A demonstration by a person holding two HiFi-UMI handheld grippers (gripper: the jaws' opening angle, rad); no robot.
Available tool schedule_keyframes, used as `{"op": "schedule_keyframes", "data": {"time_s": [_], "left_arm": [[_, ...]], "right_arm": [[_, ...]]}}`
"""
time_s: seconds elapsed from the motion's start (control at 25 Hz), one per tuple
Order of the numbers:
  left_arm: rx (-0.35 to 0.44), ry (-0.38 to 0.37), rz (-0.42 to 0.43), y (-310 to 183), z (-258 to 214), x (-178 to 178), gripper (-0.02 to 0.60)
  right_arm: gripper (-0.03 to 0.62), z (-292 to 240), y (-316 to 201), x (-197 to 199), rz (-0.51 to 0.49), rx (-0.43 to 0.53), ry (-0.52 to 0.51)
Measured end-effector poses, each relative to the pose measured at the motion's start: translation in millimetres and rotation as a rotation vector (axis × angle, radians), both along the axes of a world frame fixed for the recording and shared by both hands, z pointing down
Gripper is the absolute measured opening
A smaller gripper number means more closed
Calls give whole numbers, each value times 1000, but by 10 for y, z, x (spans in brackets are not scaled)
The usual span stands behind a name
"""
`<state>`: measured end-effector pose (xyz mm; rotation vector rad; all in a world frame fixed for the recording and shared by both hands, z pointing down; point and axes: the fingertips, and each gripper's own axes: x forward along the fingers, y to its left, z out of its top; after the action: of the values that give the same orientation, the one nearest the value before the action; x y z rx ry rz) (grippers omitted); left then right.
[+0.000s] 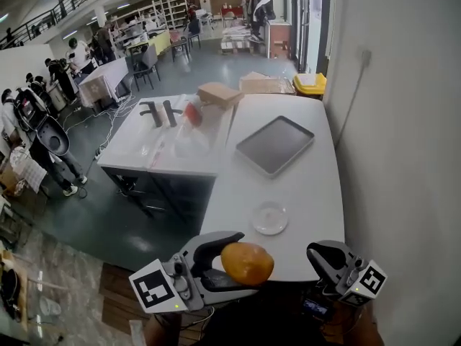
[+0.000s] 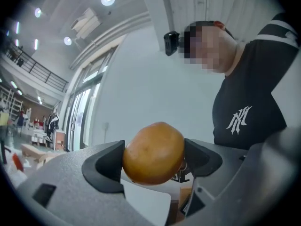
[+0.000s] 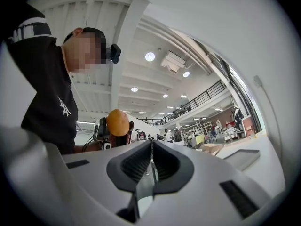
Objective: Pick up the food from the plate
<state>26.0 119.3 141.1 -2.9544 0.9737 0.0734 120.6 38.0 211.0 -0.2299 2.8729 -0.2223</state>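
- The food (image 1: 247, 263), a round orange-brown lump, sits squarely between the jaws of the left gripper (image 1: 232, 265). It is lifted clear of the table (image 1: 302, 193) and close to the person's body. In the head view it shows against the table's near edge.
- In the left gripper view the food (image 2: 153, 152) fills the gap of the left gripper (image 2: 154, 163). Both dark pads press on its sides, so the jaws stand partly apart, as wide as the food. Its top bulges out above the pads.
- The right gripper view shows the food (image 3: 117, 122) from the other side, pinched in the far gripper in front of the person's dark shirt.
- The right gripper (image 1: 333, 259) hangs near the table's near right corner, well apart from the food. In its own view the right gripper (image 3: 151, 161) has its jaws pressed together with nothing between them.
- The plate (image 1: 270, 218), small and clear, lies on the table just beyond the food, near the near edge. It touches neither gripper.
- Farther back a dark tray (image 1: 275, 145) lies askew on the table, well apart from the plate.
- The table's right side runs along a wall (image 1: 403, 157), and its left edge drops to open floor. Bare tabletop lies between plate and tray and to the plate's right.
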Motion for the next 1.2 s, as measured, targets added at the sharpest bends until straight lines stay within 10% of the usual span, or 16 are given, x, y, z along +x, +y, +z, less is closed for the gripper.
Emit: {"op": "schedule_keyframes", "data": {"time_s": [0.28,1.2], "left_arm": [[-14,126,-18,3,59,79,399],[-8,90,-65,83,88,205,400]], "right_arm": [[5,129,162,-39,-69,31,45],[5,116,264,66,-117,29,31]]}}
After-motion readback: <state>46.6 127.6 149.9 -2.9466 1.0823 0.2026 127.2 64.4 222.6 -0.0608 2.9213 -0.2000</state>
